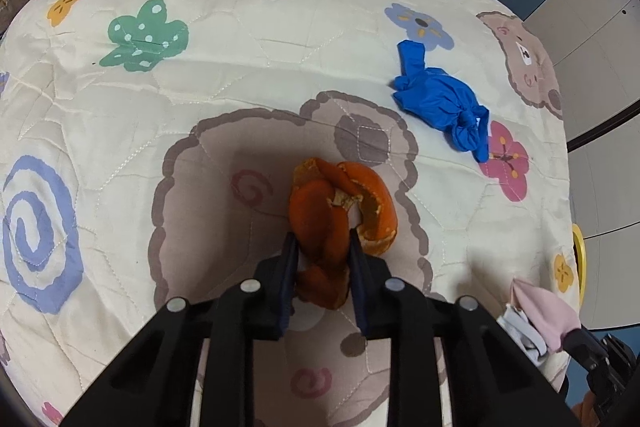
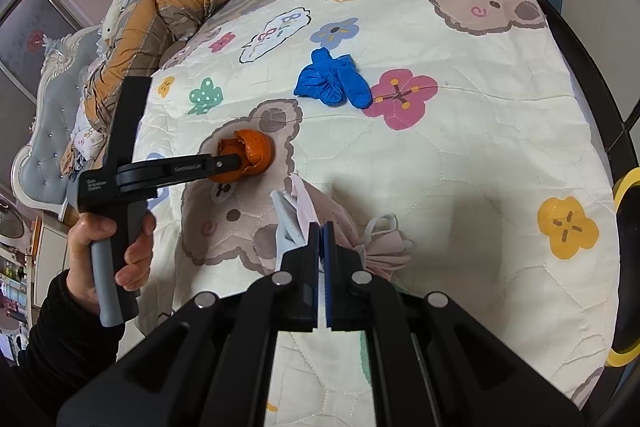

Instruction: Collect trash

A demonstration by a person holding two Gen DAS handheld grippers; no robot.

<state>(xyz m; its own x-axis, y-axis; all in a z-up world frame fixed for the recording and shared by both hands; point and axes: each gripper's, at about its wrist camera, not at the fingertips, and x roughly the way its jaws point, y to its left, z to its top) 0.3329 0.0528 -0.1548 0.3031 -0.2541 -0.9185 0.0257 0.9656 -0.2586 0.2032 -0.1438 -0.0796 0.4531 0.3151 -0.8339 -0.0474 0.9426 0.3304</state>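
An orange peel (image 1: pixel 340 223) lies on the cream cartoon quilt (image 1: pixel 240 75) over a bear print. My left gripper (image 1: pixel 323 247) is shut on the orange peel, a finger on each side of it; the same grip shows in the right wrist view (image 2: pixel 236 163). A crumpled blue glove (image 1: pixel 440 99) lies on the quilt to the far right of the peel, also in the right wrist view (image 2: pixel 332 83). My right gripper (image 2: pixel 321 231) is shut on a pink and white face mask (image 2: pixel 320 211), its loops hanging to the right; it also shows in the left wrist view (image 1: pixel 540 319).
A bunched brown patterned duvet (image 2: pixel 160 19) lies at the head of the bed by a grey tufted headboard (image 2: pixel 44 139). A yellow-rimmed bin (image 2: pixel 624 267) stands off the bed's right edge. The wall is at the far end.
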